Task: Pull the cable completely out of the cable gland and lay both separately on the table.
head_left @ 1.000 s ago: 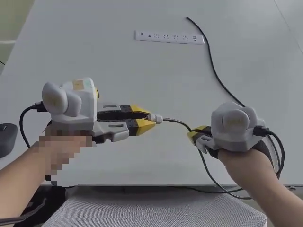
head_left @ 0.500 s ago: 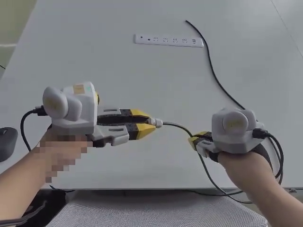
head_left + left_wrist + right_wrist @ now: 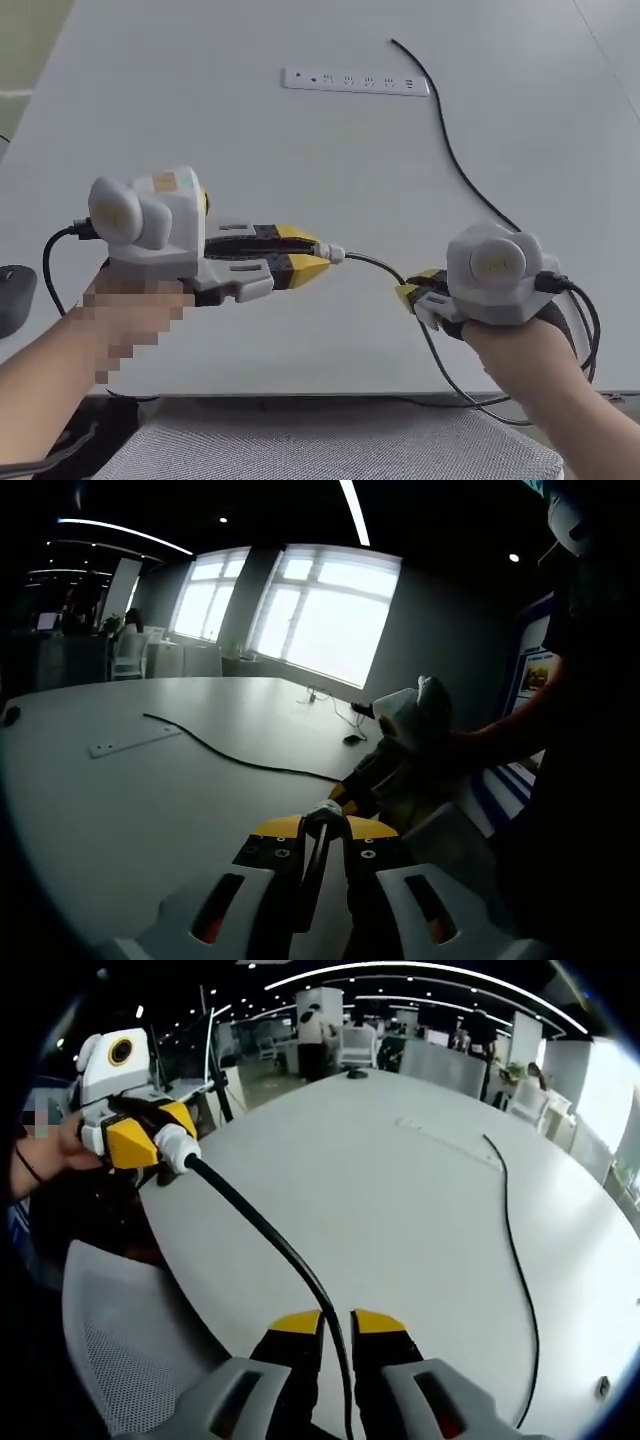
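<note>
1. The left tongs (image 3: 318,256) are pinching shut on the white cable gland (image 3: 333,254). The gland is poking out just past their yellow tips, and both are being held above the tabletop (image 3: 200,120).
2. The black cable (image 3: 375,263) is running from the gland's nose across to the right tongs (image 3: 408,290). It is sagging a little (so it is not looking taut). Behind the right tongs its tail is dropping over the tabletop's near edge.
3. The right tongs are gripping the cable, which fills the narrow gap between their tips, and they are carrying nothing else.
4. As I am judging it, the cable could be sliding through the right tongs instead of through the gland if the gland's seal is holding harder than the tips are. A pull off the gland's axis could also be twisting the gland out of the left tongs.
5. The hanging tail could be snagging on the mesh seat (image 3: 330,445) below both tongs.
6. Left of the left tongs, a dark rounded object (image 3: 12,295) is sitting at the tabletop's edge. Well beyond both tongs a power strip (image 3: 357,82) is lying flat, and a loose black cord (image 3: 450,140) is winding from near it toward the right tongs. That cord is crowding the spot where the cable might be laid.
</note>
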{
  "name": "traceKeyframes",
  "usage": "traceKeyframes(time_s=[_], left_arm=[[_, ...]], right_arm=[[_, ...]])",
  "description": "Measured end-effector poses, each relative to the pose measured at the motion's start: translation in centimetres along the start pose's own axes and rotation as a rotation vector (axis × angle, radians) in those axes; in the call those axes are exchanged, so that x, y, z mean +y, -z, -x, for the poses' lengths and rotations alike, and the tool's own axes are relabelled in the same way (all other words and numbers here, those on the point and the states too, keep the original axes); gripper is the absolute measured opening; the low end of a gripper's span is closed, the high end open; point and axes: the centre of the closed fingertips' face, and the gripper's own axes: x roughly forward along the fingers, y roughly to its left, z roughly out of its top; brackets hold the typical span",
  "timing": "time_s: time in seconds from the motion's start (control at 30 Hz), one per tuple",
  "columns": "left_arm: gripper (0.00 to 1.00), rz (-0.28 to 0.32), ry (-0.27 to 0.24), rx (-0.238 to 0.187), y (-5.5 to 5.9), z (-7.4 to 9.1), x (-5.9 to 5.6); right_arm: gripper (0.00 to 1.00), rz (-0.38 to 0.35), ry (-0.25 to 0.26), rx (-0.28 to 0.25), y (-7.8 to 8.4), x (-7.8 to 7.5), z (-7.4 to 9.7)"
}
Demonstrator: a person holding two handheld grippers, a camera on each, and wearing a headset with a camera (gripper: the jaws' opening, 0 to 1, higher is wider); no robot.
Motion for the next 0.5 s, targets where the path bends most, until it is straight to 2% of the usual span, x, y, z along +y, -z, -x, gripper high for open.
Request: traceKeyframes(time_s=[0.07, 0.13, 0.2, 0.33, 0.4, 0.5], left_arm=[[0.15, -0.002, -0.002, 0.003, 0.1, 0.1, 0.1], [0.15, 0.001, -0.002, 0.002, 0.0, 0.1, 0.0], [0.15, 0.001, -0.002, 0.003, 0.1, 0.2, 0.0], [0.15, 0.002, -0.004, 0.004, 0.2, 0.3, 0.0], [0.15, 0.003, -0.005, 0.006, 0.3, 0.3, 0.0], [0.15, -0.002, -0.005, 0.010, 0.3, 0.2, -0.1]], right_arm=[[0.10, 0.033, -0.020, -0.032, -0.8, 0.4, 0.1], [0.12, 0.072, -0.015, -0.040, -1.4, 0.7, 0.5], [0.16, 0.133, -0.031, -0.091, -2.9, 1.4, 1.1], [0.21, 0.354, -0.032, -0.144, -5.5, 3.5, 2.3], [0.22, 0.440, -0.046, -0.147, -6.1, 4.6, 2.4], [0.21, 0.517, -0.057, -0.176, -6.9, 5.8, 2.4]])
